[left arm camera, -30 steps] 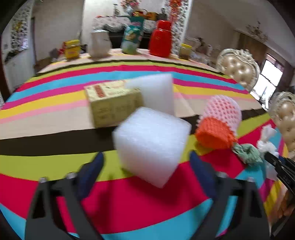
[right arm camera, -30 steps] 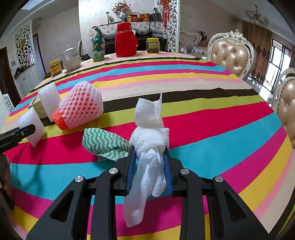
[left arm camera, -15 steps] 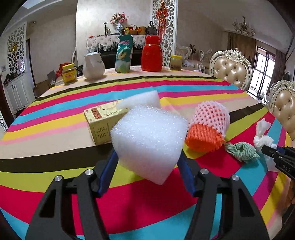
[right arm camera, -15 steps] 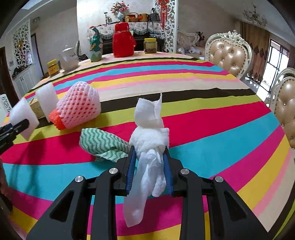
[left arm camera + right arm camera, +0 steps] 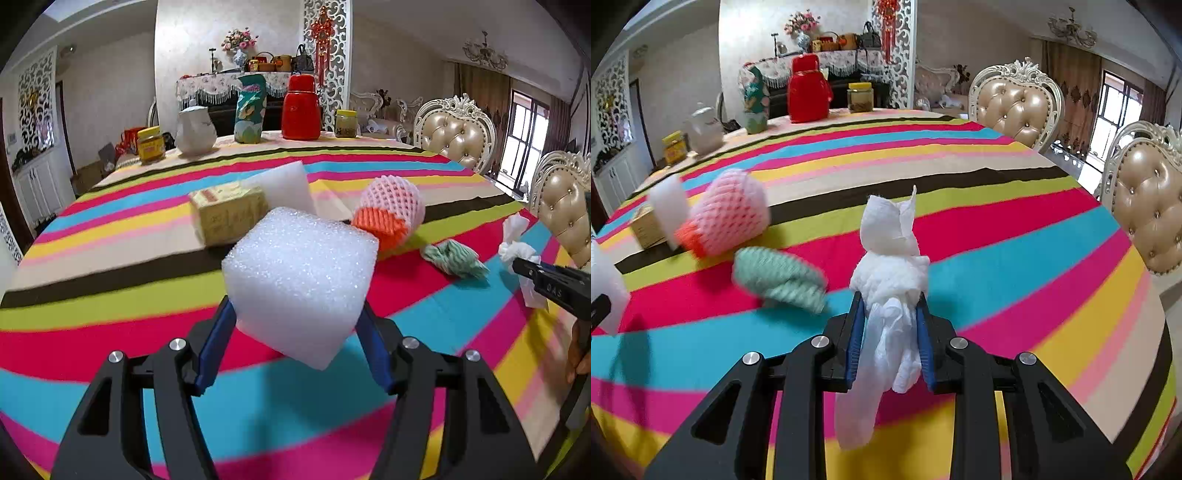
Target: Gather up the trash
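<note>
The left hand-held gripper (image 5: 297, 325) pinches a white foam block (image 5: 301, 282) between its blue pads, holding it clear above the striped table (image 5: 110, 295). The right hand-held gripper (image 5: 891, 325) is pressed onto a crumpled white tissue (image 5: 892, 273), whose upper twist stands above the pads while a tail hangs down between the black arms.

Loose trash lies toward the middle of the table: a pink and orange foam fruit net (image 5: 388, 210), on its side, a green-and-white crumpled cloth (image 5: 452, 258) just beside it, a yellowish carton (image 5: 229, 214), and a second white foam piece (image 5: 284, 188) that seems to lean against the carton, though the held block hides where they meet.

Along the far edge stand a yellow-lidded jar (image 5: 150, 144), a white teapot (image 5: 195, 130), a teal floral bag (image 5: 250, 109), a red flask (image 5: 301, 108) and a second jar (image 5: 346, 123). Two cream tufted chairs (image 5: 1015, 103) sit at the right edge.
</note>
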### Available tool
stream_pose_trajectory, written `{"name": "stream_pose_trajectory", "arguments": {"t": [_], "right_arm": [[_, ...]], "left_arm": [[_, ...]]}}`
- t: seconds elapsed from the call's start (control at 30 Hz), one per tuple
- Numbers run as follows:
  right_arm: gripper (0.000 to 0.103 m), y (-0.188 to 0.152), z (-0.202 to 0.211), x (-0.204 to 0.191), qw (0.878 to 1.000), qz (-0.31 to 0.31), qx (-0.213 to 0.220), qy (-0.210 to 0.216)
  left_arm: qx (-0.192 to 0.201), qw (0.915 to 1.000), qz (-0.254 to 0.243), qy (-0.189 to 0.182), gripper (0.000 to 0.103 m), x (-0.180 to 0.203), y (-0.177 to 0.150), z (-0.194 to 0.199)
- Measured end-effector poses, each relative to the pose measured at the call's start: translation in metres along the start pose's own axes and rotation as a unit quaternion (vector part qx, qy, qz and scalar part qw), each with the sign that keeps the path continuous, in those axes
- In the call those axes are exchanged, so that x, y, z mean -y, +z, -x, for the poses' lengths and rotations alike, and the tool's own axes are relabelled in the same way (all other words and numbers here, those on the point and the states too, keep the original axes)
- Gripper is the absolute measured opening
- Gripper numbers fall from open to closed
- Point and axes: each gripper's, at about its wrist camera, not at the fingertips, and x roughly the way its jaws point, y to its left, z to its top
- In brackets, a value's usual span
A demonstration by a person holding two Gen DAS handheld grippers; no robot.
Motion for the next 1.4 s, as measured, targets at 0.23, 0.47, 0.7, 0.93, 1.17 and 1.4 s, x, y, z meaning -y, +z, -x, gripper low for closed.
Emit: {"name": "stream_pose_trajectory", "arguments": {"t": [0.23,0.47,0.7,0.93,1.17,1.4], "right_arm": [[0.027,-0.037,0.084,-0.007,0.999,0.020,0.035,0.029],[0.028,-0.080,0.138,-0.013,0.997,0.031,0.049,0.058],[0.028,-0.107,0.164,-0.019,0.995,0.030,0.051,0.083],[0.028,-0.126,0.183,-0.017,0.994,0.030,0.058,0.089],[0.028,-0.142,0.195,-0.004,0.995,0.027,0.061,0.080],[0.029,-0.156,0.200,0.009,0.995,0.014,0.064,0.081]], "left_arm": [[0.020,0.9996,0.013,-0.015,0.063,-0.007,-0.023,0.052],[0.032,0.9986,0.005,-0.042,0.063,0.002,-0.052,0.092],[0.045,0.9971,-0.022,-0.056,0.063,0.020,-0.068,0.119],[0.048,0.9943,-0.041,-0.086,0.063,0.039,-0.077,0.142],[0.041,0.9912,-0.065,-0.108,0.063,0.063,-0.093,0.151],[0.045,0.9872,-0.089,-0.125,0.063,0.089,-0.101,0.158]]}}
